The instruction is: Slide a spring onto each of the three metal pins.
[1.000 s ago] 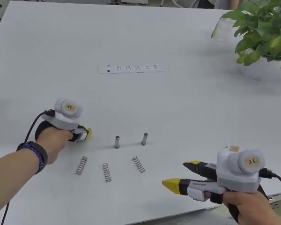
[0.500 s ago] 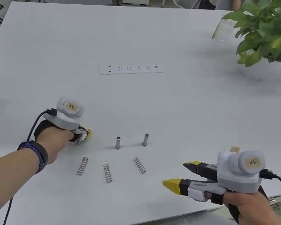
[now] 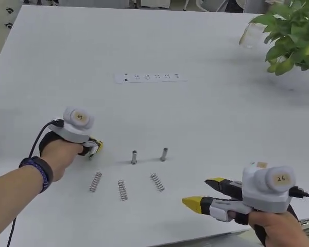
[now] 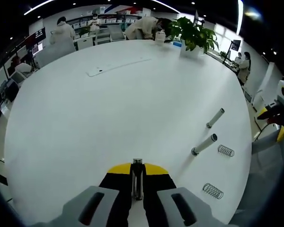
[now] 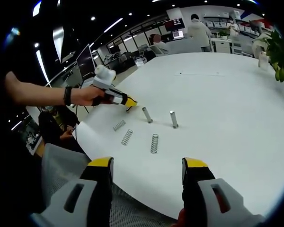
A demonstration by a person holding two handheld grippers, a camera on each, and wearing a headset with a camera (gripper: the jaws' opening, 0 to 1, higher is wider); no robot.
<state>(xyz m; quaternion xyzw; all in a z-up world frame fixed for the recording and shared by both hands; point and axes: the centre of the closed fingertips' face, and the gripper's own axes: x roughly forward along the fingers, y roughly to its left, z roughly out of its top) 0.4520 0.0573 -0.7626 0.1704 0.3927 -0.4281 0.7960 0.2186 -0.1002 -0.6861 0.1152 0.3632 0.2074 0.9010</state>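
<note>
I am looking down at the white table (image 3: 221, 118). My left gripper (image 3: 95, 147) is pinching 1 small metal pin (image 4: 137, 178) between its yellow tips, which are squeezed nearly together on it. It is sitting at 9 o'clock from the other 2 pins. The middle pin (image 3: 134, 157) and the right pin (image 3: 164, 154) are standing up on the table, a little apart.

The 3 springs are lying flat near them, toward 6 o'clock: the left spring (image 3: 96, 181), the middle spring (image 3: 122, 189) and the right spring (image 3: 156, 181). None is on a pin yet. My right gripper (image 3: 203, 191) is hanging at 4 o'clock from the springs, with its tips wide apart and nothing in them.

I am guessing the springs are very light and squishy (they look like thin wire coils). A hard squeeze could bend one or make it pop away, and a round one could roll. So I am planning to pinch 1 softly across its side, near 1 end, leaving the other end open for the pin. The pins look hard, smooth and slippery. A standing one could tip if bumped, so I am aiming to come straight down over it.
</note>
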